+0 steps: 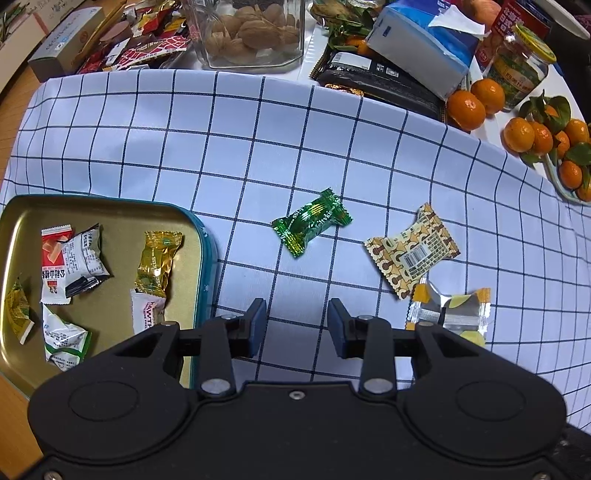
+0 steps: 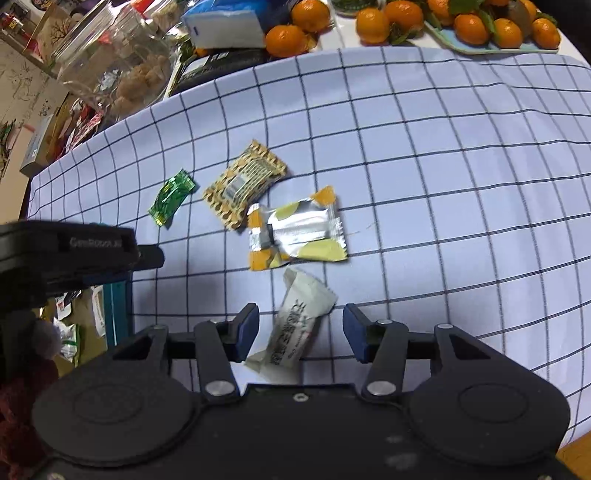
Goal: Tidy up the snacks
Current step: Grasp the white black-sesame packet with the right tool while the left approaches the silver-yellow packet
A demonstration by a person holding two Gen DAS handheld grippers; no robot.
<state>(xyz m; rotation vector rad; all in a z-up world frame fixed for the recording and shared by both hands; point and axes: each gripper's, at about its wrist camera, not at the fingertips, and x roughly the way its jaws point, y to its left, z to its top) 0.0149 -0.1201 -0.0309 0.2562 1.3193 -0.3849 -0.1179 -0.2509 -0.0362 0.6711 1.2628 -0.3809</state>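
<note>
Snacks, loose: a green candy [image 1: 312,221], a brown patterned packet [image 1: 412,251] and a silver-and-orange packet [image 1: 448,314] are lying on the checked cloth [image 1: 184,147] covering the surface, the two packets overlapping at a corner; the green candy is sitting apart from them, nearer the tin.

Snacks, stored: a gold-lined tin [image 1: 205,258] with a teal wall is resting at the cloth's left edge, holding a gold candy [image 1: 157,264], white packets and a red-and-white one; only the left wrist view is showing its contents clearly.

White packet [image 2: 295,328]: appearing in the right wrist view alone, lying on the cloth between the fingers of the right gripper [image 2: 300,334]; the pads are standing clear of it on both sides, released.

Left gripper [image 1: 296,326]: fingers spread and empty, hovering over bare cloth just below the green candy; the right wrist view is catching its black body from the side, above the tin.

Beyond the cloth: a walnut jar [image 1: 251,33], a tissue pack [image 1: 421,48], tangerines [image 1: 465,109].
</note>
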